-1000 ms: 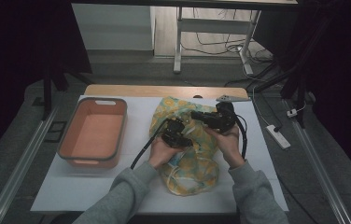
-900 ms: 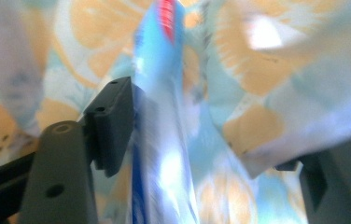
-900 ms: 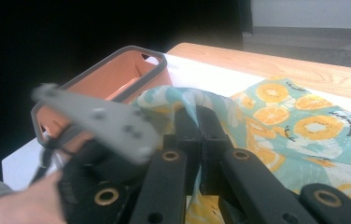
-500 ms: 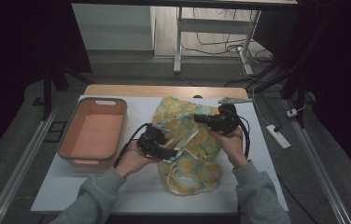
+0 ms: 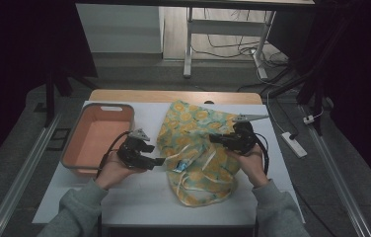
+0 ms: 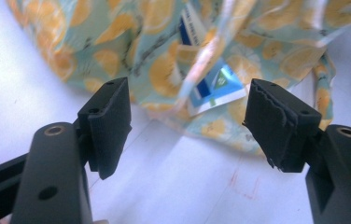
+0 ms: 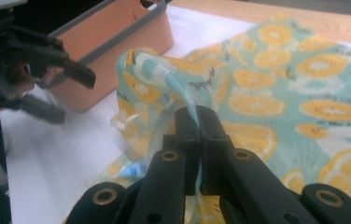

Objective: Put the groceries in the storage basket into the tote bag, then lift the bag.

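The soft, light cloth (image 5: pixel 198 148) is pinched by the closed right gripper (image 7: pixel 197 122), while the left gripper (image 6: pixel 187 126), just opened and empty, is best aimed at a loose edge.

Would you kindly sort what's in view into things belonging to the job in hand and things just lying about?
In the job:
- orange-print cloth
- right claw, pinching the cloth
- left claw, open beside it

Lying about:
- pink bin
- power strip

The right gripper (image 5: pixel 218 139) pinches the orange-print cloth (image 5: pixel 198 148); the left gripper (image 5: pixel 160 161) gapes just beside it.
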{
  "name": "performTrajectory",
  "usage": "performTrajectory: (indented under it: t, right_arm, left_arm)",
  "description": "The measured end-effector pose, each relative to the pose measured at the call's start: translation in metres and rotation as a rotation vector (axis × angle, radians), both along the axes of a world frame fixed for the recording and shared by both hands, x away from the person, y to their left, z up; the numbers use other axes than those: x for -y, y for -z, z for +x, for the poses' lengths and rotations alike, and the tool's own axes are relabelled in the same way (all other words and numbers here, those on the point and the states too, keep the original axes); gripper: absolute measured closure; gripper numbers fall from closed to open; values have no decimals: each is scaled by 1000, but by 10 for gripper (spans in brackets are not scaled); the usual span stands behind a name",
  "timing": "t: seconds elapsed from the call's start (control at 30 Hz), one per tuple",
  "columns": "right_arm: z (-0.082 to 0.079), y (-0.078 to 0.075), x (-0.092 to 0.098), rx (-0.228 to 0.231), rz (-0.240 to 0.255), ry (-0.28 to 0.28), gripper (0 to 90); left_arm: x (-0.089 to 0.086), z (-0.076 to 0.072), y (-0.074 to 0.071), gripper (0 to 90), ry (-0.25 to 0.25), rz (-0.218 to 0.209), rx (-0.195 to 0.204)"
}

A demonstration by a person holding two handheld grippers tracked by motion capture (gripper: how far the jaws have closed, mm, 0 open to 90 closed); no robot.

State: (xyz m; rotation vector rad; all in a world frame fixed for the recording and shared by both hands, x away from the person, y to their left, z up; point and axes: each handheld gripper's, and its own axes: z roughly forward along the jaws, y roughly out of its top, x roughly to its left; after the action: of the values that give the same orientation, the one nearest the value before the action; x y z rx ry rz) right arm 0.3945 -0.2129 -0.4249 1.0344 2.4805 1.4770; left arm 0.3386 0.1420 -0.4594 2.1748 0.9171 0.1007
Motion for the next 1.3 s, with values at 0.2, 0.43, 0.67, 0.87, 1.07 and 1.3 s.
performTrajectory:
  t: [0.2,0.43,0.67,0.87,1.07,1.3]
  right_arm:
    - [-15,4,12,9,-37,4,851]
    - [-16,12,13,29,-53,-5,478]
    - [-41,-5,15,128,-31,-15,263]
    - [-68,-6,33,148,-57,7,263]
    - [-83,13,56,151,-137,76,265]
    - [-87,36,75,97,-167,127,301]
  left_arm:
    - [-3,1,0,320,-16,-15,14]
    - [0,2,2,314,-22,17,18]
    - [-11,3,-2,319,-60,-14,18]
    - [-11,8,2,343,-81,41,-3]
    - [10,18,12,344,-51,98,-27]
    - [36,28,25,320,-14,138,-76]
